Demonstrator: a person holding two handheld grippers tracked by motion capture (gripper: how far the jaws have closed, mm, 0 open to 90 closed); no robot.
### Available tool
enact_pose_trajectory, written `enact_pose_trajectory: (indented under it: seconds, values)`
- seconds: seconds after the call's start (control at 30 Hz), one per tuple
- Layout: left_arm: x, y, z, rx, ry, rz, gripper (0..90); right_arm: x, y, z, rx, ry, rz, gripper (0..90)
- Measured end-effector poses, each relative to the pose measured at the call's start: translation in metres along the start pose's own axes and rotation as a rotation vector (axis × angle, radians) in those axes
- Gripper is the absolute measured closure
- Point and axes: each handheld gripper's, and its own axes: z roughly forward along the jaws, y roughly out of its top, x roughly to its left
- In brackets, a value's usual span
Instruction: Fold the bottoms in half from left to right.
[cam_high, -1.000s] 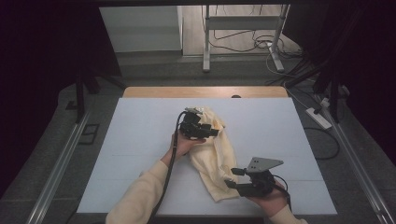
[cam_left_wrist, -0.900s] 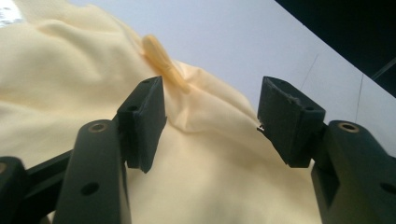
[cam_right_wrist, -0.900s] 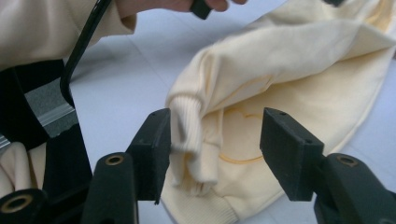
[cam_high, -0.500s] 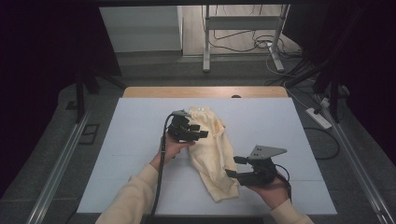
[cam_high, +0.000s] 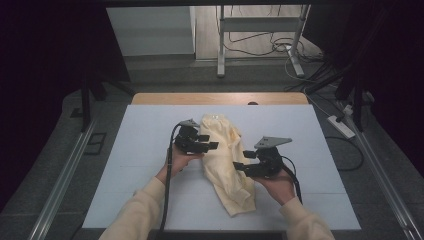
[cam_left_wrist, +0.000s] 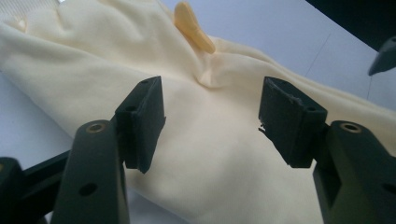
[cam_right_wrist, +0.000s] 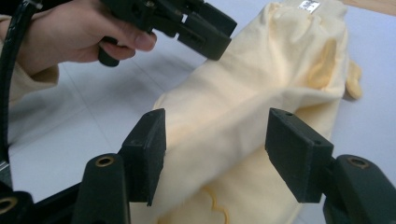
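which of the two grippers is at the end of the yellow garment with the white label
The left gripper, beside the garment's far end, where the white label sits. The right gripper is open, farther down by the near half.

No readable text anywhere; the small white label (cam_right_wrist: 309, 5) on the garment (cam_right_wrist: 261, 116), top of frame, is illegible.

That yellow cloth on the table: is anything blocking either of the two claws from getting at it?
Nothing visible does. The yellow cloth lies bare on the white table, with the left gripper at its left edge and the right gripper at its right edge, both with jaws open.
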Motion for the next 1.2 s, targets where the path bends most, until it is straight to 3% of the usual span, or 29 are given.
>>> enact_pose_trajectory:
  seconds: [0.27, 0.53, 0.63, 0.73, 0.87, 1.0, 1.2]
  values:
    - [0.004, -0.005, -0.002, 0.005, 0.003, -0.008, 39.5, -0.005, 0.002, 0.022, 0.056, -0.022, -0.006, 38.2]
    - [0.004, -0.007, -0.005, 0.005, 0.008, -0.005, 39.2, -0.009, -0.008, 0.024, 0.102, -0.038, -0.001, 39.9]
    - [0.003, -0.007, -0.006, 0.005, 0.009, -0.005, 39.0, -0.012, -0.011, 0.022, 0.118, -0.032, 0.021, 47.3]
    - [0.002, -0.007, -0.007, 0.003, 0.012, 0.002, 38.9, -0.014, -0.015, 0.021, 0.148, 0.001, 0.031, 62.3]
    - [0.001, -0.007, -0.006, 0.006, 0.008, 0.007, 38.7, -0.014, -0.019, 0.019, 0.182, 0.008, -0.005, 81.3]
    - [0.0, -0.007, -0.006, 0.008, 0.005, 0.008, 38.5, -0.014, -0.022, 0.016, 0.196, -0.009, -0.036, 85.9]
    - [0.001, -0.008, -0.008, 0.008, 0.007, 0.005, 38.1, -0.02, -0.026, 0.009, 0.194, -0.042, -0.035, 86.1]
